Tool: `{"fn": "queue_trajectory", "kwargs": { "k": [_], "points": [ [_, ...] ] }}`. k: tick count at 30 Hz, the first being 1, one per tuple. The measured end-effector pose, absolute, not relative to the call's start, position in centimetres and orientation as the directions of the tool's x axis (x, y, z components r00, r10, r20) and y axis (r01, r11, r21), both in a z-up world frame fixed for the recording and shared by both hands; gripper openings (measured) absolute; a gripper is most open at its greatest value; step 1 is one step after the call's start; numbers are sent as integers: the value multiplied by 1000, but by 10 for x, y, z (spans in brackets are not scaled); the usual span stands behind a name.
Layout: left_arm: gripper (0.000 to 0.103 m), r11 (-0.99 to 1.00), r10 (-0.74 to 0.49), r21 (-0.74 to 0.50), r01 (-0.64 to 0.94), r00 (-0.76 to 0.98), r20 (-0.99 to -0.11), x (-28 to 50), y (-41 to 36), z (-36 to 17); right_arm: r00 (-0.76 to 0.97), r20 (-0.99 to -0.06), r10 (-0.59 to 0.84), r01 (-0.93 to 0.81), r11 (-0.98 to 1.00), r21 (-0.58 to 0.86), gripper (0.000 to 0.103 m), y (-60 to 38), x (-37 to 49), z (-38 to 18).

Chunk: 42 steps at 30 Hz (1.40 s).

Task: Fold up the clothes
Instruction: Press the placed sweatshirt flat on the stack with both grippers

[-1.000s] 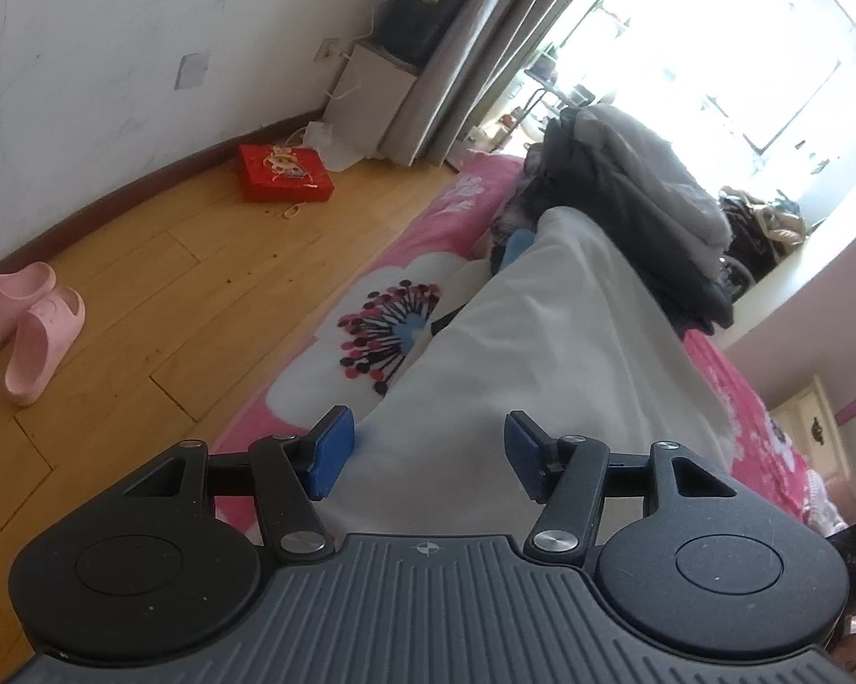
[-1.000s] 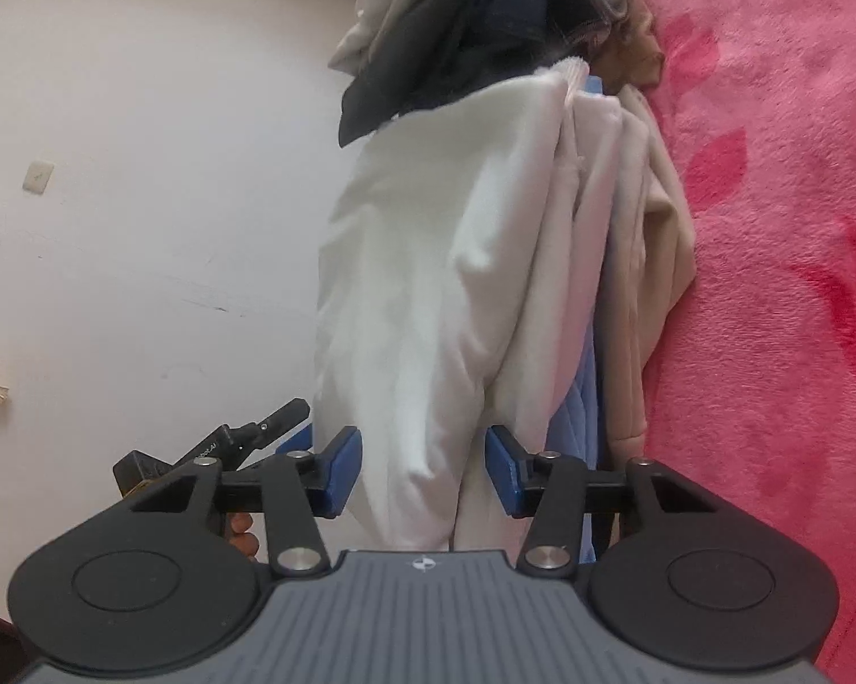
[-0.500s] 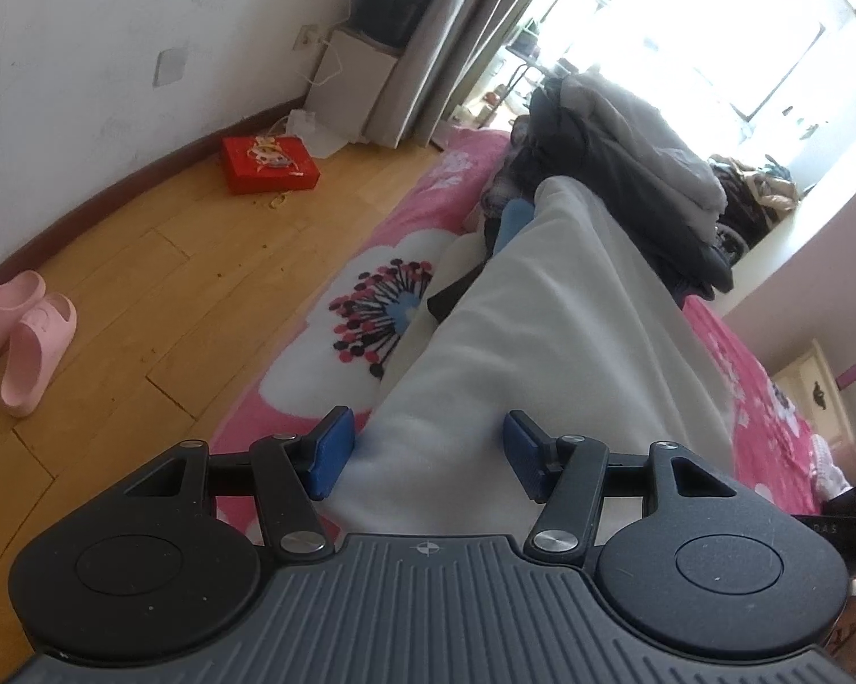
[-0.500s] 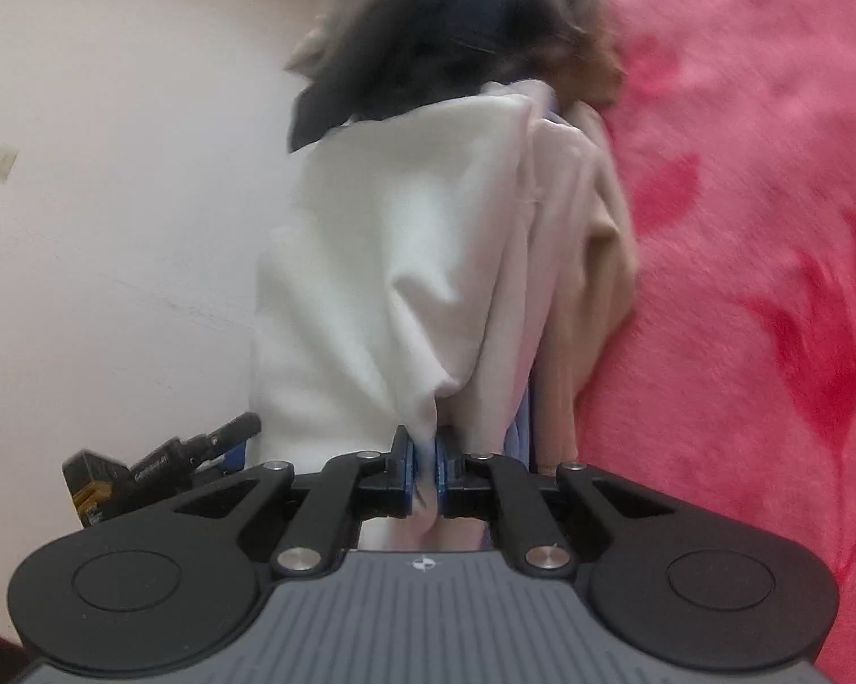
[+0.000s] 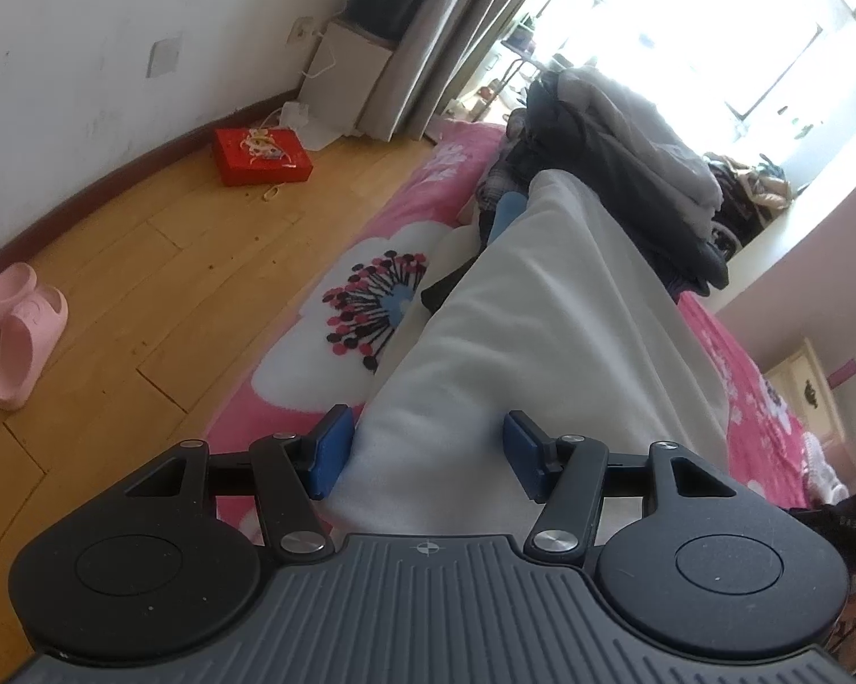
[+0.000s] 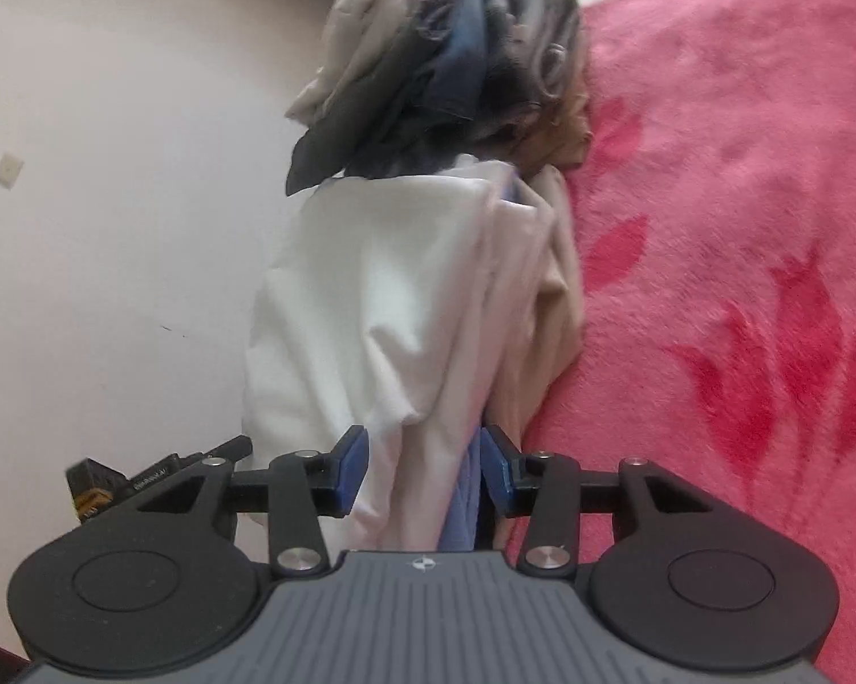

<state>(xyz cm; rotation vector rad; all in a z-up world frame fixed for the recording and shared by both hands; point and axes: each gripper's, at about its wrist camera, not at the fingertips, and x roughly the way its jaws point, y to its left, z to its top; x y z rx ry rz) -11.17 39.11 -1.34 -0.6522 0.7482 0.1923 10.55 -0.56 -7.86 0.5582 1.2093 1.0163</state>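
1. While the white garment [image 5: 553, 330] lies stretched along the bed [image 5: 291, 393] near its floor-side edge, it looks long and only roughly gathered, not yet a neat fold.
2. The left gripper [image 5: 425, 450] stands open, its pads on either side of the garment's near end without pressing it.
3. The right gripper [image 6: 422, 470] is opening; a pinch of white cloth and a blue layer [image 6: 462, 513] sit between its pads, no longer squeezed.
4. Beyond the far end, a heap of dark and grey clothes [image 6: 445, 68] waits unfolded, so I judge most of the work remains.
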Motion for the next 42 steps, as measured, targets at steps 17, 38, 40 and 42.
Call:
{"fn": "queue_trajectory", "kwargs": {
  "k": [17,38,40,42],
  "points": [
    [57,775,-86,-507,-377,732,-676,-113,395,-22,136,-443,886,-240,464,853,62,39,183,-88],
    [58,764,-82,-500,-408,707,-702,-105,397,-33,36,-418,908,-110,419,901,69,33,191,-117],
    [58,766,-79,-496,-409,706,-704,-105,396,-33,64,-414,908,-181,418,890,61,34,184,-105],
    [58,766,-76,-493,-411,705,-705,-106,396,-33,95,-426,900,-261,435,862,49,35,178,-91]
  ]
}}
